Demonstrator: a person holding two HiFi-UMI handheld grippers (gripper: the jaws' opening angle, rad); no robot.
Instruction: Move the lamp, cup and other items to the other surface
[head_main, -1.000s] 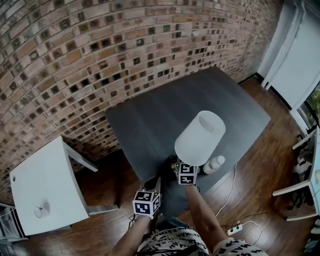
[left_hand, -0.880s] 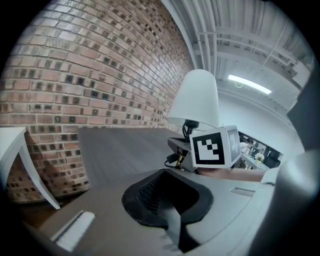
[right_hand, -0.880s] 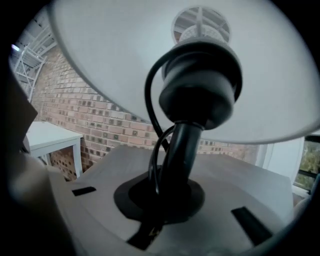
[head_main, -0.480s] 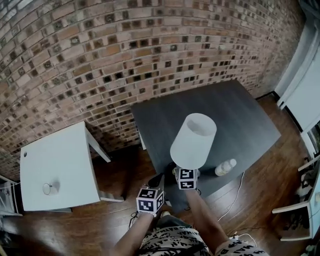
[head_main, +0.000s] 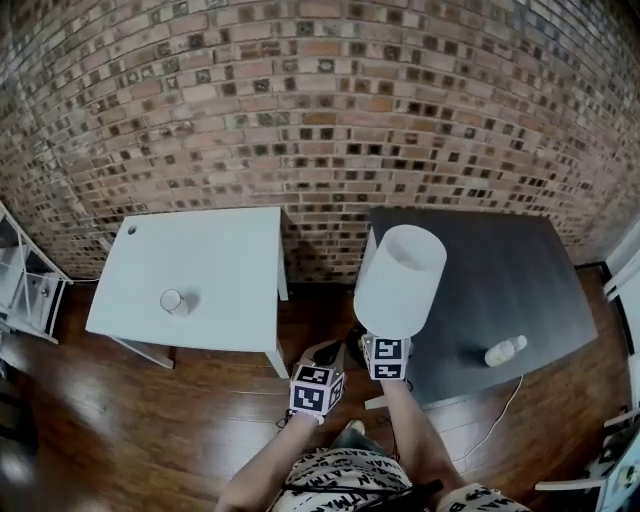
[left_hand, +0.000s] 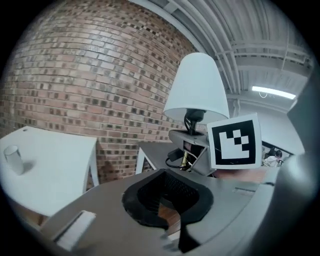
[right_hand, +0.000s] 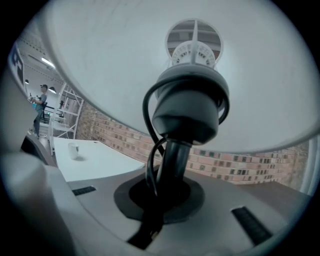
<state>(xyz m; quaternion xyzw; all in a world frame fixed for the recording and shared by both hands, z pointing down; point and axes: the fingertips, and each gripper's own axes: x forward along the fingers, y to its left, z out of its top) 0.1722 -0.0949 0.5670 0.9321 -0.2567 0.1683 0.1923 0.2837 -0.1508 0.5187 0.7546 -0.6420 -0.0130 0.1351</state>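
Gripping the white-shaded dark-stemmed table lamp (head_main: 400, 282), right gripper (right_hand: 162, 196) clamped on its stem, lamp airborne between rectangular white table (head_main: 215, 290) and dark grey table (head_main: 500, 270), shade up, long axis near vertical, left gripper (left_hand: 167, 201) closed, empty.

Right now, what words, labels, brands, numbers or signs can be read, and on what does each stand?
No readable text in any view.
Left marker cube, right marker cube: black-and-white square patterns only, no letters or digits.
Bottle on the dark table: any label is too small to read.
Person's patterned clothing: black marks, too blurred to read.
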